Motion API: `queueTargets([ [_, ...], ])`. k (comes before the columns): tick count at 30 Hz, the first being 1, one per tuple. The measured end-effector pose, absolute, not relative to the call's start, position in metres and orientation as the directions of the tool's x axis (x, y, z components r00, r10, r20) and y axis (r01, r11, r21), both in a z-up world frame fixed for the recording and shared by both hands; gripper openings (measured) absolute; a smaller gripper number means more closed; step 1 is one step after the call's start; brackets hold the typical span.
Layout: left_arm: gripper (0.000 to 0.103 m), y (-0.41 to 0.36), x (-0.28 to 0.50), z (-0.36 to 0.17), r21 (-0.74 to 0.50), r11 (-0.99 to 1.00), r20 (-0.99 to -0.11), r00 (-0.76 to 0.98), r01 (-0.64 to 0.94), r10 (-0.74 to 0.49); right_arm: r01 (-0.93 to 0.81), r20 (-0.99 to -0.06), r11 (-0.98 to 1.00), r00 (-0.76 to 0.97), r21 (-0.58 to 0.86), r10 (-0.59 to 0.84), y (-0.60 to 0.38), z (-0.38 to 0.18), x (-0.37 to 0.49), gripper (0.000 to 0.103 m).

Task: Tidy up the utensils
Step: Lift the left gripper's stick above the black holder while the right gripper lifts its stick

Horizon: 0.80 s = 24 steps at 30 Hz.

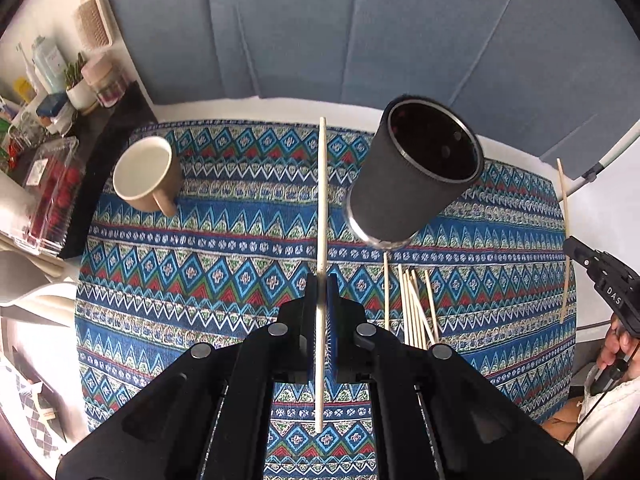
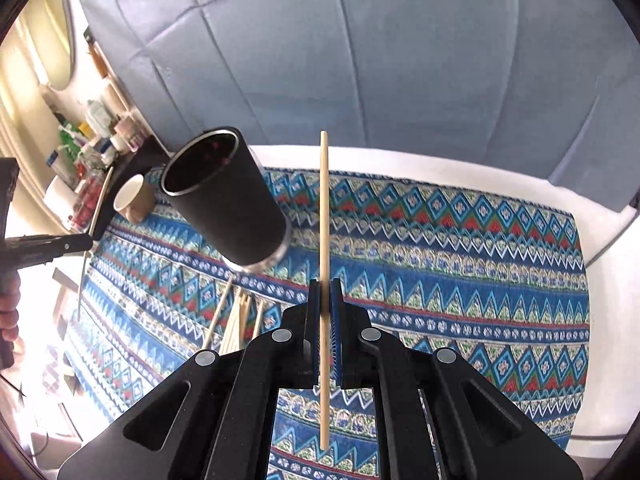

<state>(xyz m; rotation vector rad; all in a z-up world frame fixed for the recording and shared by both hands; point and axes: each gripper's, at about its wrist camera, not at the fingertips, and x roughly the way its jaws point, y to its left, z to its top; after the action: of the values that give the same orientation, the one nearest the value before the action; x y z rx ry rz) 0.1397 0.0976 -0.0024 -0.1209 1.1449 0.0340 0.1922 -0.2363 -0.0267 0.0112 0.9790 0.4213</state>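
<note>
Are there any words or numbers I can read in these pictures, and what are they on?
"DAS": white letters on the black body of the right gripper, seen in the left wrist view.
White sticker on the clear berry box: too small to read.
Bottles and packets on the side shelf: labels too blurred to read.
Nothing else carries text.

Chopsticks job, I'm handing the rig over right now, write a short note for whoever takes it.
Left gripper: shut on one chopstick.
Right gripper: shut on another chopstick.
Black holder stands on the patterned cloth; no sticks visible inside.
Loose chopsticks lie just in front of it.
Left: drop both held sticks in, then the pile.
</note>
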Motion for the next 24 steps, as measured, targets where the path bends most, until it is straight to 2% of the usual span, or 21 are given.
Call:
queueTargets([
  [5,0.005,0.084,0.158,0.042,-0.137,0.987,-0.875,0.477,-0.086,-0.080,-0.366,-0.748,0.909,0.542,0.202,0.384,-0.215,0.008,0.204,0.005],
  [12,0.005,0.058,0.183,0.087,-0.133,0.990,-0.808,0.584,-0.046,-0.081,-0.410,-0.663,0.881,0.595,0.236,0.454,-0.187,0.052,0.222,0.005],
  [16,0.005,0.043,0.199,0.100,-0.151,0.989,-0.749,0.654,-0.010,-0.107,-0.434,-0.604,0.861,0.621,0.266,0.500,-0.174,0.068,0.233,0.005],
  [18,0.005,0.040,0.209,0.102,-0.198,0.980,-0.716,0.679,0.030,-0.165,-0.447,-0.586,0.853,0.627,0.270,0.514,-0.165,0.071,0.239,0.005],
  [21,0.005,0.039,0.215,0.108,-0.249,0.966,-0.625,0.750,0.071,-0.216,-0.470,-0.560,0.842,0.636,0.264,0.531,-0.155,0.072,0.249,0.005],
  [24,0.005,0.036,0.223,0.106,-0.227,0.970,-0.581,0.788,0.084,-0.204,-0.492,-0.491,0.822,0.662,0.286,0.566,-0.151,0.072,0.258,0.005],
])
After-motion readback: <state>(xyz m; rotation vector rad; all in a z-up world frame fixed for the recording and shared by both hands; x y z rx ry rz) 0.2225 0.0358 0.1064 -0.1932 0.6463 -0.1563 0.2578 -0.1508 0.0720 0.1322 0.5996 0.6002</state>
